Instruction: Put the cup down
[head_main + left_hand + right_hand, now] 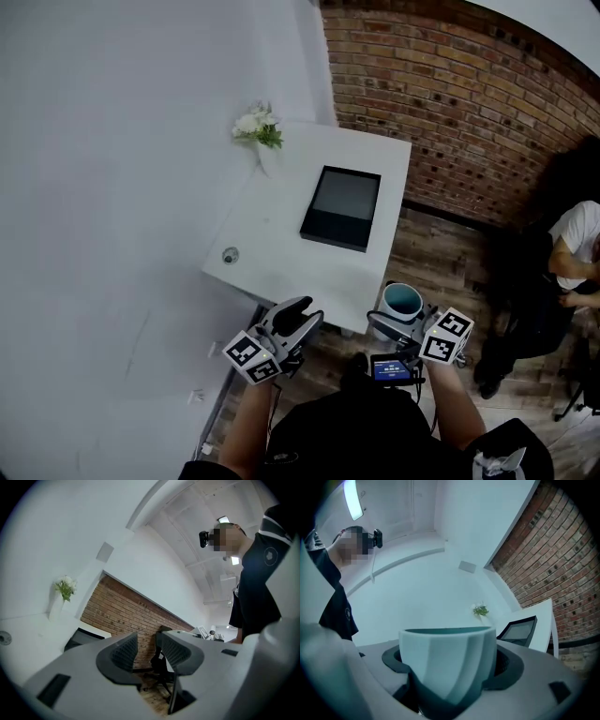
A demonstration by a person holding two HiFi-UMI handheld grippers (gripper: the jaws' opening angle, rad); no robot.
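A pale teal ribbed cup with a darker inside sits upright between the jaws of my right gripper, which is shut on its sides just off the near edge of the white table. In the right gripper view the cup fills the middle, and the dark pads of the right gripper press on both flanks. My left gripper hovers beside it at the table's near edge, open, with a narrow gap and nothing in it. The left gripper view shows that gripper empty.
On the table lie a black flat device, a white vase of flowers at the far corner and a small round fitting. A brick wall and wooden floor lie to the right, where a person sits.
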